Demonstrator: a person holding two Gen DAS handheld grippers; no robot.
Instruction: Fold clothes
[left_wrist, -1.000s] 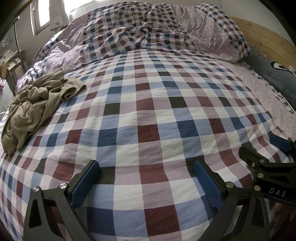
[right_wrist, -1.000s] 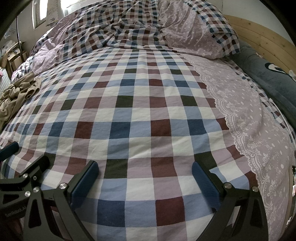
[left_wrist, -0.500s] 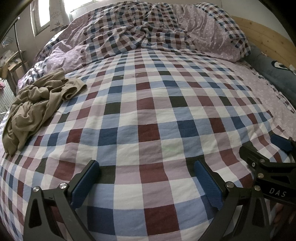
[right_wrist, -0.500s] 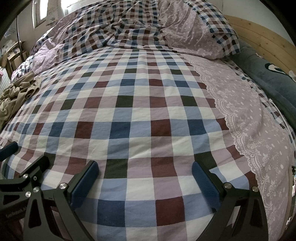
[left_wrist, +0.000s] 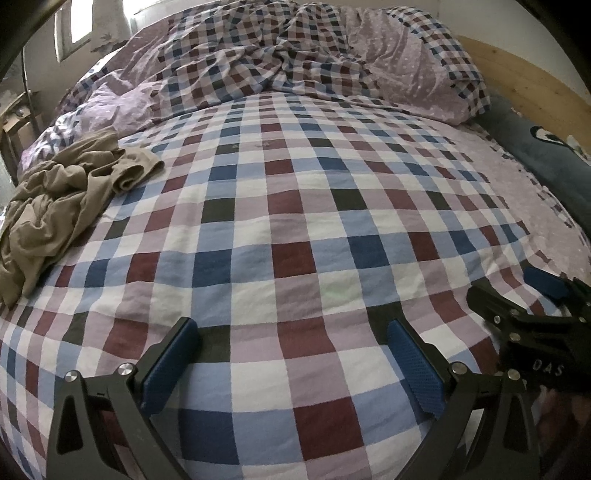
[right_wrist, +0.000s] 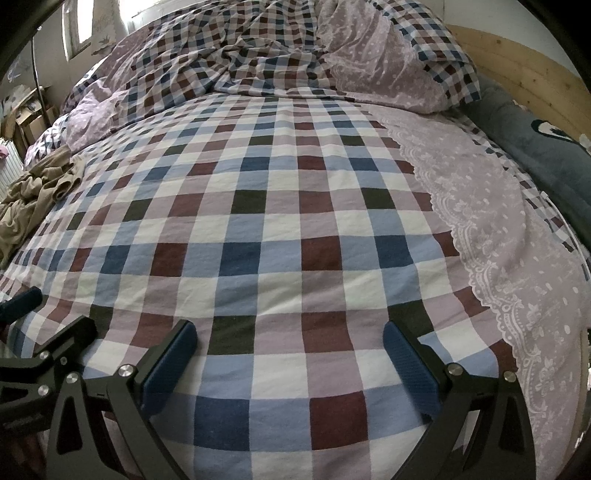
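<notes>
We hover our left gripper (left_wrist: 291, 354) and right gripper (right_wrist: 290, 354), jaws spread and empty, over the checked bedspread (left_wrist: 295, 229). The crumpled khaki garment (left_wrist: 62, 199) lies at its left edge; reaching there looks next.

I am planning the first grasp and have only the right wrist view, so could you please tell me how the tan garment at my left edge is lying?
Observer: In the left wrist view the tan garment shows almost whole. It is one crumpled heap, not spread out.
Operator: Thank you. Are the left tongs open?
Observer: Yes. The left tongs stand wide open, with only the checked bedspread showing between them.
Operator: Are they touching the garment?
Observer: No. The heap lies apart from them, farther ahead and off to their left.
</notes>
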